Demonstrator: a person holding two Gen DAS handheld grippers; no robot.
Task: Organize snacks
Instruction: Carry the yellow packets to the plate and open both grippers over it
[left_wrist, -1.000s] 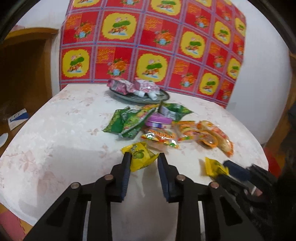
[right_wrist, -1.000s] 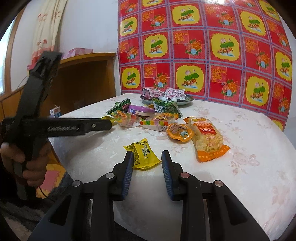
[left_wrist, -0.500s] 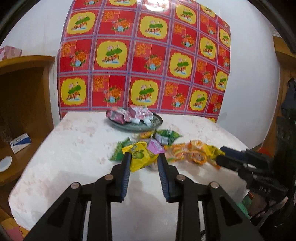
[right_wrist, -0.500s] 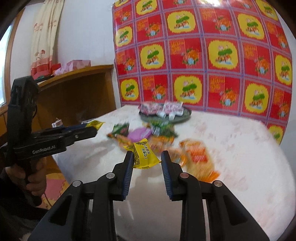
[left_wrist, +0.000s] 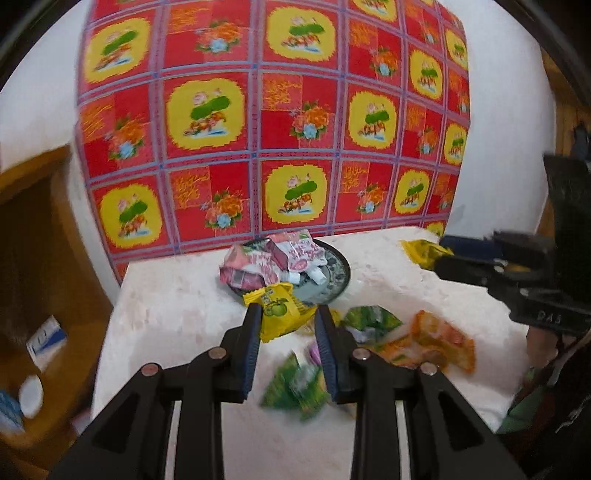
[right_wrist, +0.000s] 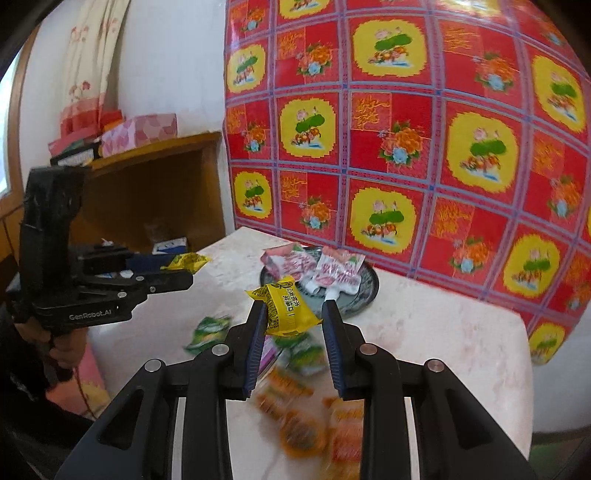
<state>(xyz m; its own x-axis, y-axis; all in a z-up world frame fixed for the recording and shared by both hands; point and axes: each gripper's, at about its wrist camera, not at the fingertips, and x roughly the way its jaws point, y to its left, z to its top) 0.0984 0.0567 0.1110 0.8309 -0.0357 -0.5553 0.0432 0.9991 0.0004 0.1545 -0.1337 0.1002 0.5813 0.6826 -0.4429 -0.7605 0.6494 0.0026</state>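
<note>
My left gripper (left_wrist: 286, 314) is shut on a yellow snack packet with a green apple picture (left_wrist: 282, 312), held in the air in front of the dark plate (left_wrist: 338, 275). My right gripper (right_wrist: 293, 312) is shut on a second yellow snack packet (right_wrist: 286, 308), also lifted, just before the same plate (right_wrist: 365, 291). The plate holds several pink and white packets (left_wrist: 273, 258). Each gripper shows in the other's view, the right one (left_wrist: 439, 254) and the left one (right_wrist: 184, 267), with yellow wrapper at the tips.
Green packets (left_wrist: 369, 319) and orange packets (left_wrist: 439, 338) lie loose on the white round table (left_wrist: 177, 302) below the grippers. A wooden cabinet (right_wrist: 155, 184) stands left of the table. A red and yellow patterned cloth (left_wrist: 273, 122) hangs on the wall behind.
Both grippers have lifted their yellow packets off the table and carried them up and forward toward the plate. The loose pile now lies below and behind the fingertips.
</note>
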